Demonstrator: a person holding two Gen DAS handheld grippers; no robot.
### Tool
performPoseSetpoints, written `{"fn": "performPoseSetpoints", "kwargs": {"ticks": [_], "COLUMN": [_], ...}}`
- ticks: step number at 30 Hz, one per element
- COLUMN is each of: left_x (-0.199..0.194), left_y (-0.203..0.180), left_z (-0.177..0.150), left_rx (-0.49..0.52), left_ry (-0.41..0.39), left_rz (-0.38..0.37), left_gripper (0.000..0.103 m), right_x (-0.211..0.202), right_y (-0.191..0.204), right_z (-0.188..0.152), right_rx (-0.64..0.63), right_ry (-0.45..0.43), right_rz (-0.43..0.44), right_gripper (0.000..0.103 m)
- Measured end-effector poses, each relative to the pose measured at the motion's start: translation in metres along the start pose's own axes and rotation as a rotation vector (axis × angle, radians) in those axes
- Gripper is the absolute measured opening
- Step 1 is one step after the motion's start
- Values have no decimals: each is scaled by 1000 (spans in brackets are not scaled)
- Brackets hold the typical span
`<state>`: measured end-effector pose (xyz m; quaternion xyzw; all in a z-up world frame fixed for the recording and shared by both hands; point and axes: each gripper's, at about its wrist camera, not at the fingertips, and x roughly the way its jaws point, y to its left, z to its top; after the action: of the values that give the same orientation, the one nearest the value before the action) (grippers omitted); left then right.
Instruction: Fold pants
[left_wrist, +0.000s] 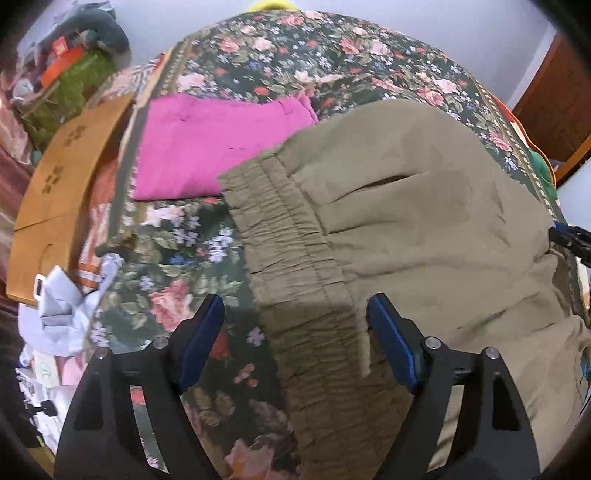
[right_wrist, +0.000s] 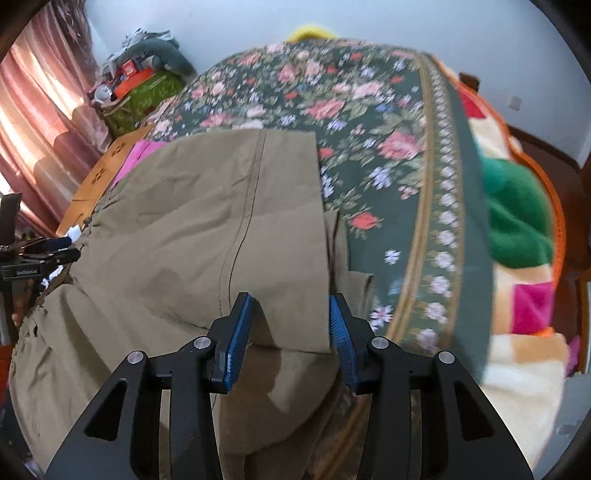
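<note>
Olive-khaki pants (left_wrist: 406, 206) lie on a floral bedspread (left_wrist: 295, 55). Their gathered elastic waistband (left_wrist: 295, 273) runs down the middle of the left wrist view. My left gripper (left_wrist: 295, 317) is open, its blue pads on either side of the waistband above the cloth. In the right wrist view the pants (right_wrist: 192, 221) are folded over, with a straight hem edge (right_wrist: 321, 236) on the right. My right gripper (right_wrist: 291, 314) is open over the folded corner near that edge. The left gripper also shows in the right wrist view (right_wrist: 55, 247) at the far left.
A folded pink garment (left_wrist: 207, 147) lies beyond the waistband. A wooden board (left_wrist: 62, 177) borders the bed's left side. White crumpled items (left_wrist: 62, 314) lie at lower left. A multicoloured blanket (right_wrist: 517, 221) lies to the right. Clutter (right_wrist: 140, 81) and curtains (right_wrist: 37, 129) stand at far left.
</note>
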<state>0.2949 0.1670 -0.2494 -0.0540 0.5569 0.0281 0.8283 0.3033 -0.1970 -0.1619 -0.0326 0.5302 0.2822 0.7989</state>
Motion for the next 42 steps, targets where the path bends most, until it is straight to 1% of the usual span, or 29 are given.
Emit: {"fn": "performPoseSetpoints", "kwargs": {"ticks": [1, 2, 3, 4, 5, 6, 7, 8, 10, 13, 16, 18, 20, 23, 24, 27, 29, 31, 33, 35, 38, 40, 42], "left_x": [2, 5, 7, 9, 9, 8, 7, 5, 0, -4, -5, -1, 3, 7, 7, 9, 7, 2, -5, -15, -33, -45, -53], "left_y": [0, 0, 0, 0, -1, -3, -5, -8, -16, -23, -19, -16, -13, -11, -12, -12, -9, -5, -1, 1, 7, 14, 21], "left_z": [1, 2, 3, 3, 3, 3, 2, 2, 2, 3, 7, 9, 10, 9, 7, 6, 6, 7, 8, 9, 13, 18, 25], "left_rx": [-2, -5, -6, -5, 1, 16, 27, 45, 96, 144, 123, 107, 93, 84, 89, 105, 105, 90, 72, 67, 56, 32, 12], "left_ry": [6, 16, 21, 23, 21, 9, 2, -9, -44, -80, -97, -99, -91, -88, -92, -100, -100, -97, -93, -108, -141, -163, -191], "left_rz": [-12, -32, -43, -49, -50, -48, -46, -37, 33, 113, 158, 180, 180, 179, 187, 214, 203, 179, 151, 153, 131, 102, 105], "left_gripper": [82, 82, 82, 82, 82, 79, 73, 70, 58, 50, 50, 50, 50, 51, 53, 61, 63, 63, 63, 63, 64, 69, 72], "right_x": [3, 6, 7, 7, 6, 4, 1, -3, -10, -24, -24, -12, 6, 34, 42, 44, 42, 36, 26, 15, -8, -23, -37], "right_y": [0, -1, -1, 0, 2, 2, 3, 5, 10, 19, 20, 12, 6, 5, 4, 0, -2, -1, 3, 8, 13, 17, 23], "right_z": [-1, -1, -2, -2, -2, -1, 0, 2, 5, 14, 26, 31, 31, 26, 24, 28, 30, 32, 34, 35, 43, 51, 62], "right_rx": [3, 5, 1, -10, -32, -43, -55, -72, -114, -165, -192, -177, -158, -169, -168, -125, -106, -112, -133, -142, -145, -142, -139], "right_ry": [10, 16, 15, 8, -1, -10, -25, -42, -68, -124, -153, -139, -98, -26, -9, 13, 34, 47, 57, 47, -2, -51, -102], "right_rz": [12, 23, 21, 12, -4, -2, 15, 22, 12, -7, -49, -71, -77, -113, -120, -109, -104, -107, -119, -122, -102, -91, -71], "right_gripper": [38, 36, 30, 18, 12, 8, 7, 6, 4, 3, 3, 3, 3, 3, 3, 3, 3, 8, 8, 9, 16, 27, 34]}}
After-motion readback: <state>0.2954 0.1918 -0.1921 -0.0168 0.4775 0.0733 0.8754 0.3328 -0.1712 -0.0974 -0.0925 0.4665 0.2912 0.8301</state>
